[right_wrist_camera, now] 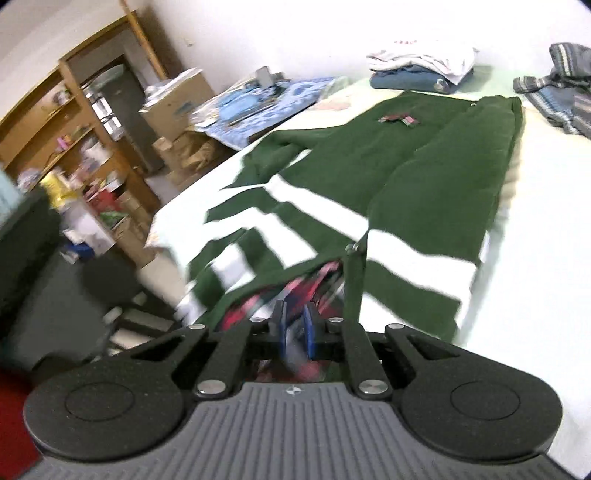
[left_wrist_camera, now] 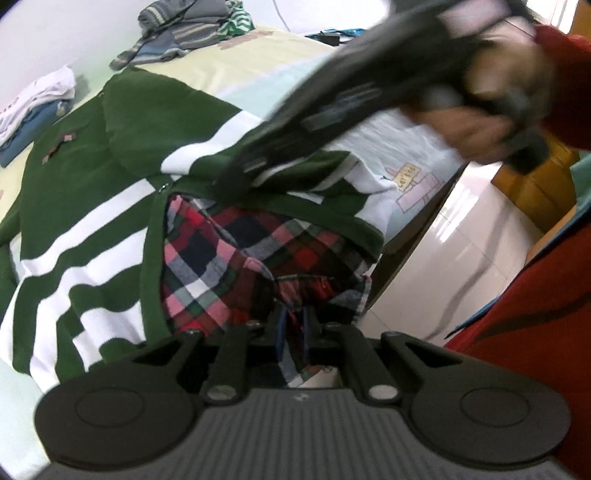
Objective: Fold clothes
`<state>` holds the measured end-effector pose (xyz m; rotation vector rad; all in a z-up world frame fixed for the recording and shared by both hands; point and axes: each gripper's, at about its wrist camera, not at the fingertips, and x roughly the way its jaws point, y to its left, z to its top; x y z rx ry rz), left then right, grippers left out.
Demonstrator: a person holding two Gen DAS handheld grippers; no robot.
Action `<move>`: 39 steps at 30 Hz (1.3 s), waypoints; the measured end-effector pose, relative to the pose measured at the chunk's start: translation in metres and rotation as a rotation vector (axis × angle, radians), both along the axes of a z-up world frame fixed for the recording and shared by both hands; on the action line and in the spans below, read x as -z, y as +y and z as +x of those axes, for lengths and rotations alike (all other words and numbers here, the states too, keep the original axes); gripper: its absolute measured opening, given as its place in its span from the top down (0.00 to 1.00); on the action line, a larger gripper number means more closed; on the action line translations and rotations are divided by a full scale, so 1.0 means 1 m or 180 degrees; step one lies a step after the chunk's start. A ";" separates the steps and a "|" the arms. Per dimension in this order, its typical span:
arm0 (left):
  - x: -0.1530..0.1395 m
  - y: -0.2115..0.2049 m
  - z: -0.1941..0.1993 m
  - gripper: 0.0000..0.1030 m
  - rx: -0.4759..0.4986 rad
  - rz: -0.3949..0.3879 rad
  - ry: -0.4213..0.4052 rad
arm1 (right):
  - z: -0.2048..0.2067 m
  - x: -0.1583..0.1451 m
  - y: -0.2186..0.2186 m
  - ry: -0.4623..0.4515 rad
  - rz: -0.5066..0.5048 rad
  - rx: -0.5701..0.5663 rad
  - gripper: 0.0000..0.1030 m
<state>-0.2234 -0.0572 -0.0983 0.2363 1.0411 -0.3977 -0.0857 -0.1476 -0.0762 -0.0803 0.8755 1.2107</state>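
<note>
The green-and-white striped jacket (right_wrist_camera: 424,177) lies spread on the bed (right_wrist_camera: 535,206), its plaid lining (left_wrist_camera: 236,251) exposed at the near hem. The left gripper (left_wrist_camera: 293,332) pinches that plaid hem; the right gripper (right_wrist_camera: 294,326) also appears pressed together on the hem, though blur hides the contact. To fold well, lift both corners level and carry them together toward the collar, keeping the fabric taut.

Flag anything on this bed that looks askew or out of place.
The green jacket lies partly open, its plaid lining exposed at the hem, where both the left gripper and right gripper pinch it. A striped garment sits crumpled, unfolded, near the wall.
</note>
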 end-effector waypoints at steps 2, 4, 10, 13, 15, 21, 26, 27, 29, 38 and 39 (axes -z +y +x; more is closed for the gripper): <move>0.001 0.002 -0.001 0.99 0.0026 -0.0001 0.0025 | 0.006 0.011 0.013 0.0039 0.0010 0.0030 0.89; 0.001 0.003 -0.002 0.99 0.0045 -0.0001 0.0051 | 0.011 0.020 0.021 0.0089 0.0003 0.0049 0.89; 0.010 0.010 -0.004 0.98 -0.0033 -0.0055 0.0160 | 0.002 0.026 -0.003 0.0016 -0.0105 -0.0047 0.94; 0.006 0.013 -0.004 0.97 -0.0039 -0.0100 0.0192 | -0.003 0.018 -0.002 -0.0033 -0.0116 -0.0047 0.92; 0.003 0.018 -0.007 0.95 -0.0065 -0.0131 0.0241 | -0.006 0.012 -0.001 -0.0066 -0.0126 -0.0046 0.87; -0.008 0.044 -0.022 0.82 -0.0220 -0.0201 0.0487 | -0.023 0.022 -0.005 -0.0089 -0.0204 -0.0214 0.87; -0.024 0.066 -0.030 0.77 -0.0353 -0.0286 0.0594 | -0.017 0.004 -0.011 -0.0112 0.0006 -0.0059 0.84; -0.029 0.069 -0.030 0.76 -0.0386 -0.0299 0.0566 | -0.016 0.002 -0.010 -0.0078 0.0087 -0.0043 0.83; -0.038 0.076 -0.024 0.73 -0.0497 -0.0338 0.0425 | -0.016 0.002 -0.002 -0.0002 0.0202 -0.0077 0.83; -0.039 0.082 0.013 0.68 -0.0634 -0.0453 0.0158 | -0.012 0.024 -0.007 0.0171 -0.0116 -0.0146 0.84; -0.037 0.077 0.015 0.68 -0.0564 -0.0404 0.0130 | -0.010 0.020 -0.017 0.0237 -0.0096 -0.0122 0.84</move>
